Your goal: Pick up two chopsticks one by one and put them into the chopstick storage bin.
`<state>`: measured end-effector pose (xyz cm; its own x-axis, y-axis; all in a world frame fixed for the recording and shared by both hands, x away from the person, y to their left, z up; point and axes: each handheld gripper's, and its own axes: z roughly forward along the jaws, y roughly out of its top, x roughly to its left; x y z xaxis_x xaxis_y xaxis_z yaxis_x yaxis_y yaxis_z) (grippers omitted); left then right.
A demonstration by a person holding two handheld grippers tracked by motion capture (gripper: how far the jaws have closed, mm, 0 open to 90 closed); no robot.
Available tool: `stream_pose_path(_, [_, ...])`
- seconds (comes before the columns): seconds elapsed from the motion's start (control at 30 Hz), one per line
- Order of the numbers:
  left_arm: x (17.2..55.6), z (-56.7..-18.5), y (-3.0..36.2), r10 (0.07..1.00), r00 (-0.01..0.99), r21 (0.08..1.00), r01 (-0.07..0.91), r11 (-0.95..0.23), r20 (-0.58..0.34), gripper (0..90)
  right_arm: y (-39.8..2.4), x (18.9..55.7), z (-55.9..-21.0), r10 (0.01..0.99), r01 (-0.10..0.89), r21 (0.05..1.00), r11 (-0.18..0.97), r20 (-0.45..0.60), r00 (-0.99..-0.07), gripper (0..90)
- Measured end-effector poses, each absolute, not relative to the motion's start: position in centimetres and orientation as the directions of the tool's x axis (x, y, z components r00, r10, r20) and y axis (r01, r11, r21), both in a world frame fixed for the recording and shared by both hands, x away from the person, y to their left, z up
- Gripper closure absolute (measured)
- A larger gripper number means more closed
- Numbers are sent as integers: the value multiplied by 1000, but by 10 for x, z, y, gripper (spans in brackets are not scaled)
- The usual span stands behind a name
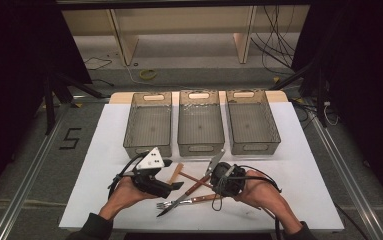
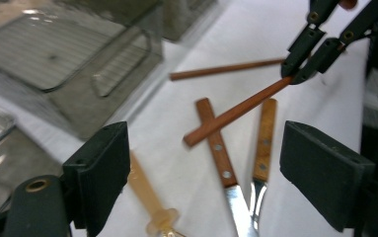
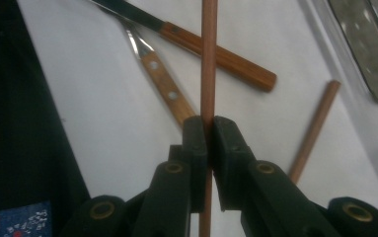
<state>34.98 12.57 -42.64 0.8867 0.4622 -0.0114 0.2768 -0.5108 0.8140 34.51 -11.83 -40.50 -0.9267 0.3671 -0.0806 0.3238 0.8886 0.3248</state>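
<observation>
The right gripper [image 3: 208, 129] was clamped on a wooden chopstick [image 3: 208, 59], held clear above the knife [image 2: 218, 148] and fork [image 2: 264, 143] on the table. The left gripper [image 2: 204, 173] hung with jaws apart, empty, beside the knife. Judged step: carrying the stick off. Next it needed placing in one of the bins [image 1: 200, 125] beyond the knife.

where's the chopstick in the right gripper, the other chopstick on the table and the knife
held chopstick [image 3: 208, 59], right gripper view, shaft above the jaws
loose chopstick [image 3: 315, 129], right gripper view, mid shaft
knife [image 2: 217, 144], left gripper view, riveted wooden handle
</observation>
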Motion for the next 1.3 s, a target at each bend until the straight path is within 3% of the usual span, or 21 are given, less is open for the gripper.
stream_pose_path(0.27, [344, -419, 107, 330, 941, 736, 170, -655, 76, 277, -105, 335, -401, 283, 238, 323, 916, -99, -954, 851])
stream_pose_path(0.57, [338, -422, 96, 241, 966, 646, 123, -753, 97, 395, -97, 329, -401, 217, 170, 320, 932, -119, -969, 851])
stream_pose_path(1.3, [332, -432, 90, 119, 989, 556, 50, -830, 87, 750, -91, 321, -405, 117, 78, 293, 953, -118, -986, 850])
